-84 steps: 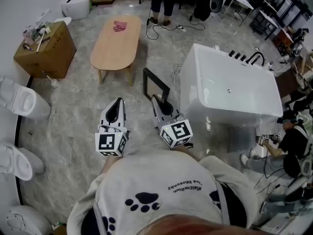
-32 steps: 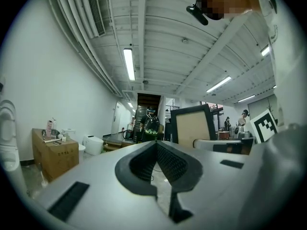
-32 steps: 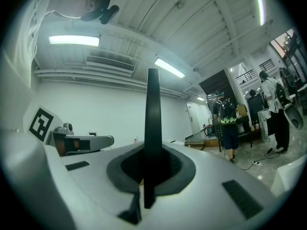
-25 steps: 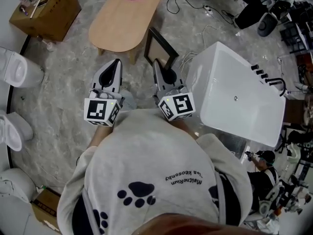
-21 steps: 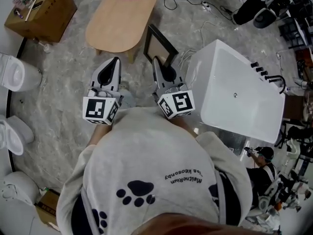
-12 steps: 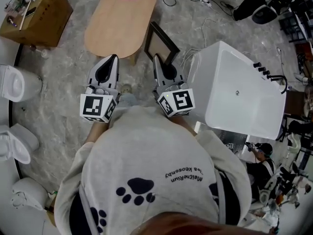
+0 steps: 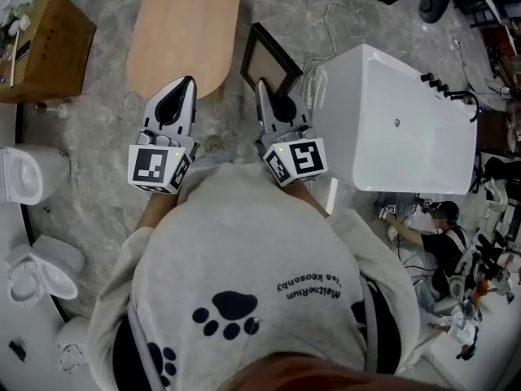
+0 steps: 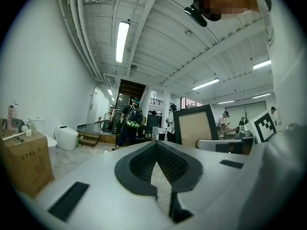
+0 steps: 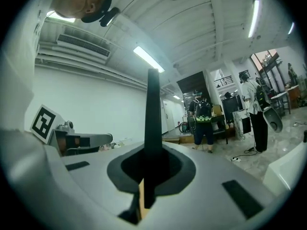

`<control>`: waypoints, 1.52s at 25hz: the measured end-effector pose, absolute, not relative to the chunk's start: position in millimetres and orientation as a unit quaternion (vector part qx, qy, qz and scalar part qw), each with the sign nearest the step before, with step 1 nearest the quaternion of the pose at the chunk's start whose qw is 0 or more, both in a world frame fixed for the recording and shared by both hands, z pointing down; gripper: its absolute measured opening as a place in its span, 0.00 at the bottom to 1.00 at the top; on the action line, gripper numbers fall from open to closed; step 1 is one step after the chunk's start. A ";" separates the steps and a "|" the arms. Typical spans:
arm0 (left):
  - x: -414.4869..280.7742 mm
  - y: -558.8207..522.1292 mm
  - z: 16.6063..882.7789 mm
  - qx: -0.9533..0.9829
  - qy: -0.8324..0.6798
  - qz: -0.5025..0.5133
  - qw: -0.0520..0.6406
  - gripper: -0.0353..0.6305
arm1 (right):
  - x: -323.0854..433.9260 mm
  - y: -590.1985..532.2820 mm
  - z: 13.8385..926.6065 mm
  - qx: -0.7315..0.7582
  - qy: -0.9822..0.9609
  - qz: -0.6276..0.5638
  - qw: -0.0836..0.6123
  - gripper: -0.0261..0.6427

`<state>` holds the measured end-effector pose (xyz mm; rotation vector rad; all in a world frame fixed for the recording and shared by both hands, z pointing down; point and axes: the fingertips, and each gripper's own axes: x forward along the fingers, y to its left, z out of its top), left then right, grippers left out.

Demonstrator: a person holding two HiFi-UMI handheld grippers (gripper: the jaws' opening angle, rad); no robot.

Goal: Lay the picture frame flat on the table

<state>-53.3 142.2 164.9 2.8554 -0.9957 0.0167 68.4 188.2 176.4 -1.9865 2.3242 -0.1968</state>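
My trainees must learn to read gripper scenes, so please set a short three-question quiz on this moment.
1. True or false: the picture frame lies flat on the wooden table.
2. Fill in: the left gripper is shut and holds ____.
3. The frame is clamped by: A the left gripper; B the right gripper; C neither.
Key: 1 false; 2 nothing; 3 B.
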 end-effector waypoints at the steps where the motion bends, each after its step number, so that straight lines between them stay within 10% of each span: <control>1: -52.1 138.3 164.8 0.945 -0.323 0.006 0.058 0.07 | 68.1 185.8 176.4 -0.651 0.755 -0.064 0.040 0.07; 38: -51.5 -8.1 184.1 0.859 -0.500 -0.016 0.109 0.07 | 73.6 -5.7 190.4 -0.470 0.879 -0.084 -0.021 0.07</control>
